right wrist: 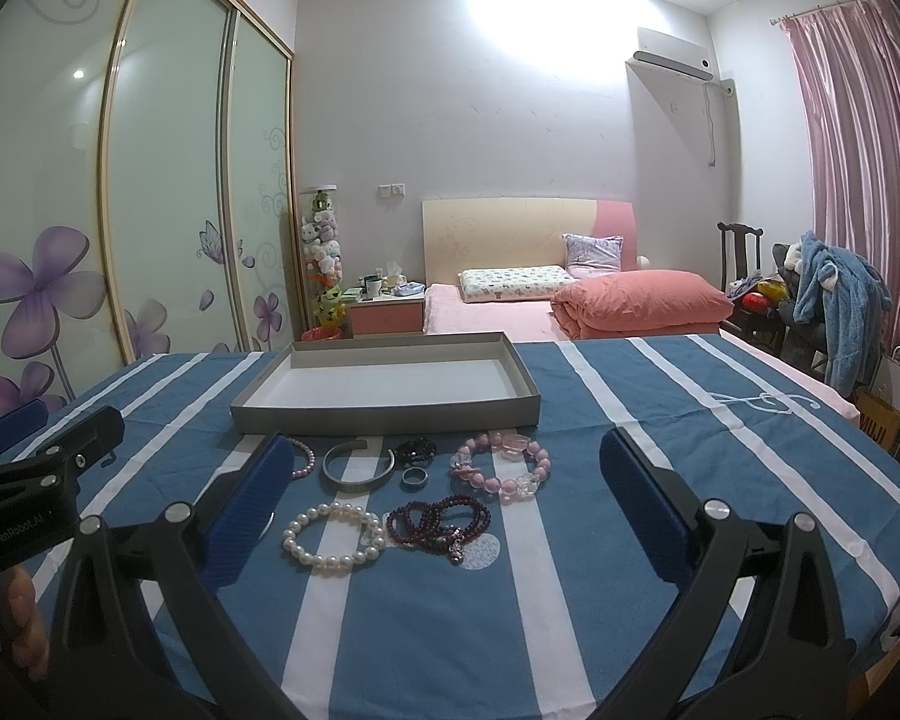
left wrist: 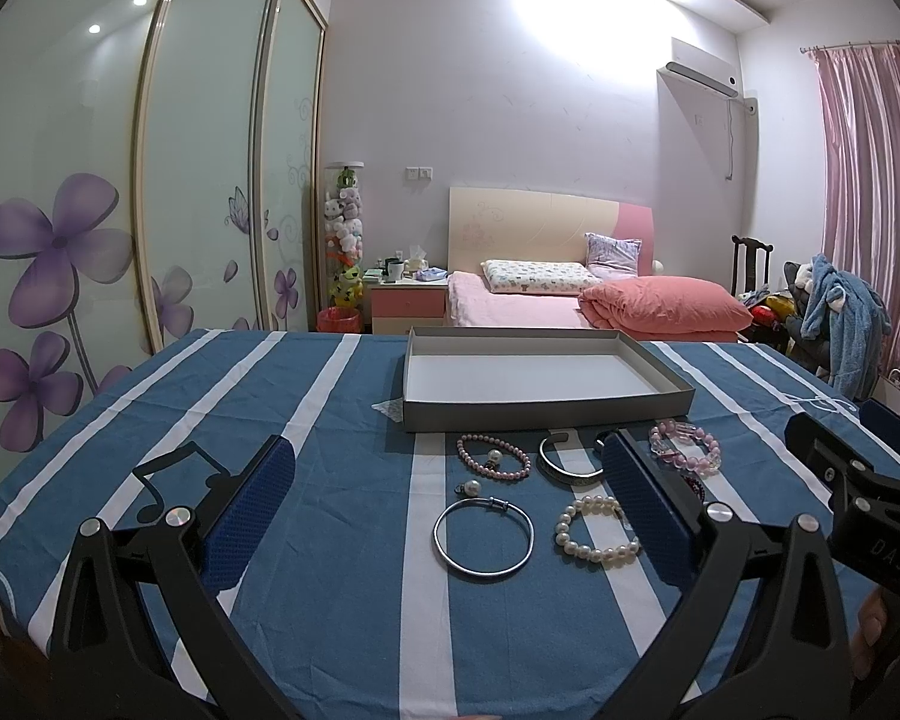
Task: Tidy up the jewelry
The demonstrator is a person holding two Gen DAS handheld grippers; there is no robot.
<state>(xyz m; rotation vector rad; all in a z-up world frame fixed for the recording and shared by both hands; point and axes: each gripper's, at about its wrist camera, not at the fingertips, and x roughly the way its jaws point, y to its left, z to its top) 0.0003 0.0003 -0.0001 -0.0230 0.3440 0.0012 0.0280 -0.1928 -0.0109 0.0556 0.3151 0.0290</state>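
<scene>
Silver bangle lies furthest left on the striped cloth, w/ pink bead bracelet behind it and white pearl bracelet beside it; left gripper hovers over these, jaws wide apart, holding nothing. Grey tray sits empty just behind the row, prob. the drop spot, so pieces are laid close in front for short carries. Further right: metal cuff, small ring, dark red bead strand, chunky pink bracelet. Right gripper also spread open, empty. Pieces sit near each other; tray's front wall is the one obstacle.
</scene>
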